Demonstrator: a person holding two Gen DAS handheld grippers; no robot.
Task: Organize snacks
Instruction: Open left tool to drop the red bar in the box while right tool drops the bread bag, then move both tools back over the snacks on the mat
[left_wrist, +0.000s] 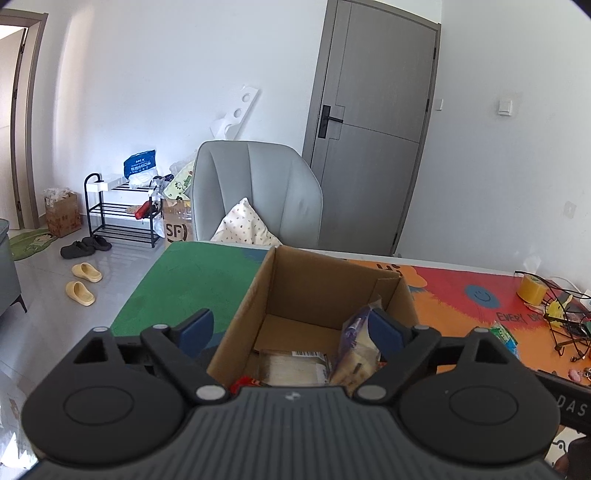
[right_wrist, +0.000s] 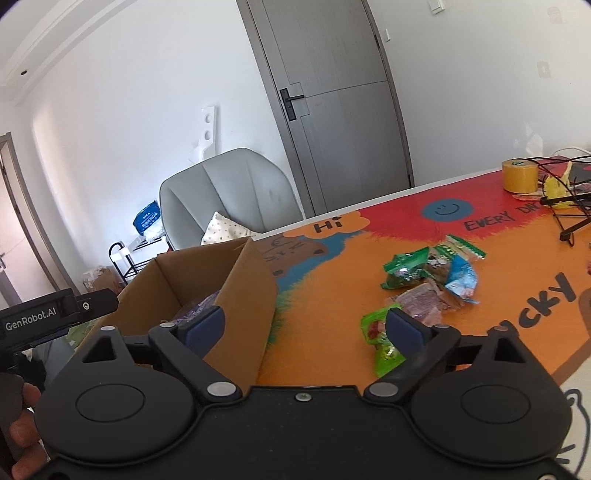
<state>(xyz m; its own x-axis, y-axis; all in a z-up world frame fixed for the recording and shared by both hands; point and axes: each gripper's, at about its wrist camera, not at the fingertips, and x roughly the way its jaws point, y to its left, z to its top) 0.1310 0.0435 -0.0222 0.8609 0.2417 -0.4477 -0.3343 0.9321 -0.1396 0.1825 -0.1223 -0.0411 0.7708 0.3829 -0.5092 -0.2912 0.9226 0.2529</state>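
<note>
Snacks in box: a purple-and-cream packet (left_wrist: 356, 347) stands on end against the box's right wall, just inside the left gripper's right finger; a clear flat pack with a barcode label (left_wrist: 295, 365) lies on the floor of the box, and a red wrapper (left_wrist: 243, 382) peeks out at the near edge.
Snacks loose: a small heap of green, blue and pink packets (right_wrist: 432, 277) lies on the mat ahead and right of the right gripper; one green packet (right_wrist: 380, 338) sits apart from the heap, just by that gripper's right finger.
Cardboard box (left_wrist: 258, 291): open-topped, flaps up, mostly bare floor showing; it stands to the left of the loose heap, likely so packets travel a short way.
Left gripper (left_wrist: 291, 328): spread wide over the box mouth, nothing between the pads; whether the right pad touches the purple packet I cannot tell. Reads as poised above a drop point.
Right gripper (right_wrist: 306, 325): also wide apart and empty, its left finger over the box's near corner, its right finger over the mat.
Table mat (right_wrist: 332, 314): bright cartoon print, carries box and heap.
Beyond: a tape roll (right_wrist: 519, 175) and a wire stand (right_wrist: 569, 206) far right, well clear of the snacks.
</note>
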